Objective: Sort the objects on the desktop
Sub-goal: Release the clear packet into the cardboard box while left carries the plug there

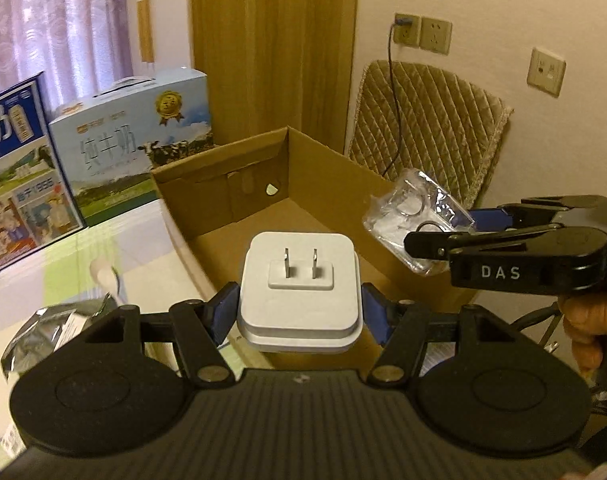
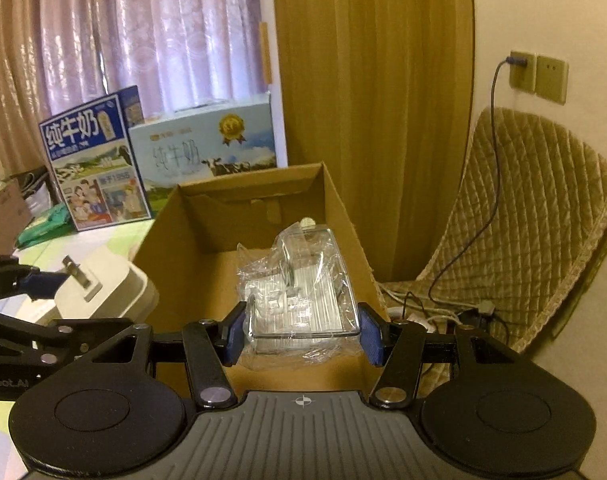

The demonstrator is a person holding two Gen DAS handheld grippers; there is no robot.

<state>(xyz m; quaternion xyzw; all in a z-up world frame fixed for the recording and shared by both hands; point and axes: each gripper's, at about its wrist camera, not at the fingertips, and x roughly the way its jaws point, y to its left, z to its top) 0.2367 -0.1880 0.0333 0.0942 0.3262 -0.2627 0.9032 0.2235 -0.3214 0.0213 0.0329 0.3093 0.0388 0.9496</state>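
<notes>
My left gripper (image 1: 299, 312) is shut on a white square power adapter (image 1: 299, 292), its two metal prongs facing up, held over the near edge of an open cardboard box (image 1: 335, 184). My right gripper (image 2: 303, 328) is shut on a clear plastic case wrapped in crinkled film (image 2: 303, 292), held above the inside of the same cardboard box (image 2: 207, 236). From the left wrist, the right gripper (image 1: 459, 232) comes in from the right with the clear case (image 1: 411, 216) over the box's right wall. From the right wrist, the adapter (image 2: 103, 288) shows at left.
Two milk cartons (image 1: 131, 140) (image 2: 95, 160) stand behind the box on the table (image 1: 43, 272). A dark foil packet (image 1: 43, 332) and a white cable lie at the left. A quilted chair (image 2: 523, 220) with a charging cable stands right of the box. A hand (image 1: 591, 328) holds the right gripper.
</notes>
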